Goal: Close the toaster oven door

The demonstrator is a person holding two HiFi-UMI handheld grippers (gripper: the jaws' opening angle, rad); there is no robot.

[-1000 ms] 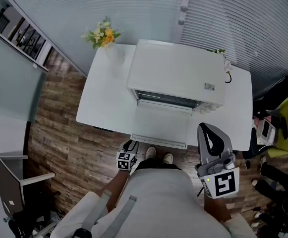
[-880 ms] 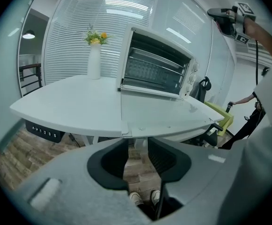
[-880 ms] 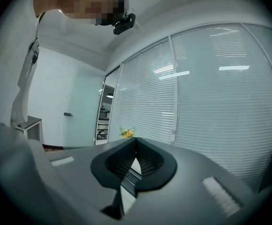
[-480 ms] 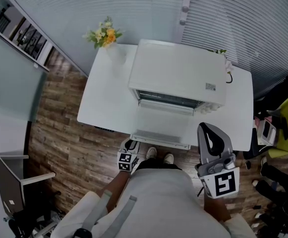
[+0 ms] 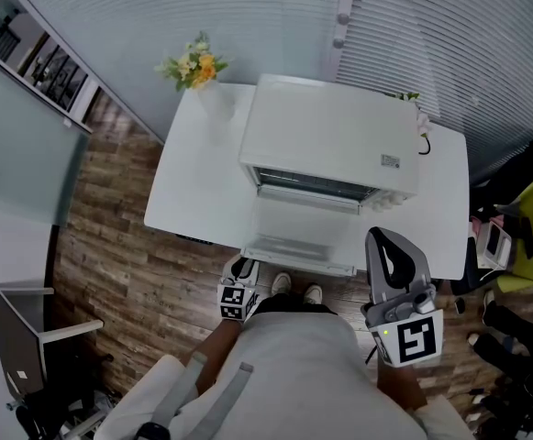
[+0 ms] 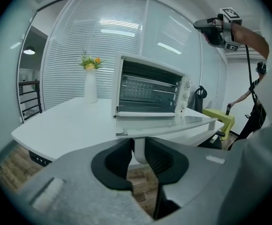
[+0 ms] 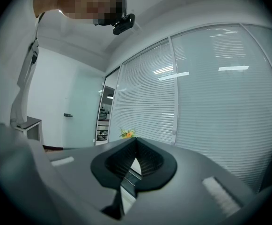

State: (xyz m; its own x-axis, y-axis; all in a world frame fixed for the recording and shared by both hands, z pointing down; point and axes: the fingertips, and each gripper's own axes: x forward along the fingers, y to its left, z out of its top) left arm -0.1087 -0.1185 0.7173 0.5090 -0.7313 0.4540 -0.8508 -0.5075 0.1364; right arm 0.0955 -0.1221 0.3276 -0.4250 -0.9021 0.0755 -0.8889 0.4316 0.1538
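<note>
A white toaster oven (image 5: 330,145) stands on the white table (image 5: 193,181), its glass door (image 5: 298,232) hanging open, nearly flat, over the near edge. My left gripper (image 5: 241,269) is under the door's front left corner. In the left gripper view the oven (image 6: 150,90) faces me, and the door (image 6: 168,124) juts out just above my left gripper (image 6: 136,146). Its jaws have just been closing, and they now press on the white post of the door's handle (image 6: 139,154). My right gripper (image 5: 387,246) is held up at the right, shut and empty (image 7: 136,142).
A vase of yellow flowers (image 5: 193,67) stands at the table's far left corner. A yellow-green chair (image 5: 532,236) and dark clutter sit to the right of the table. Blinds close off the back. Wood floor lies to the left, with a shelf (image 5: 27,53) beyond it.
The door's front edge has lifted slightly and looks a bit wider. My left gripper has crept up with it. My right gripper has stayed still.
</note>
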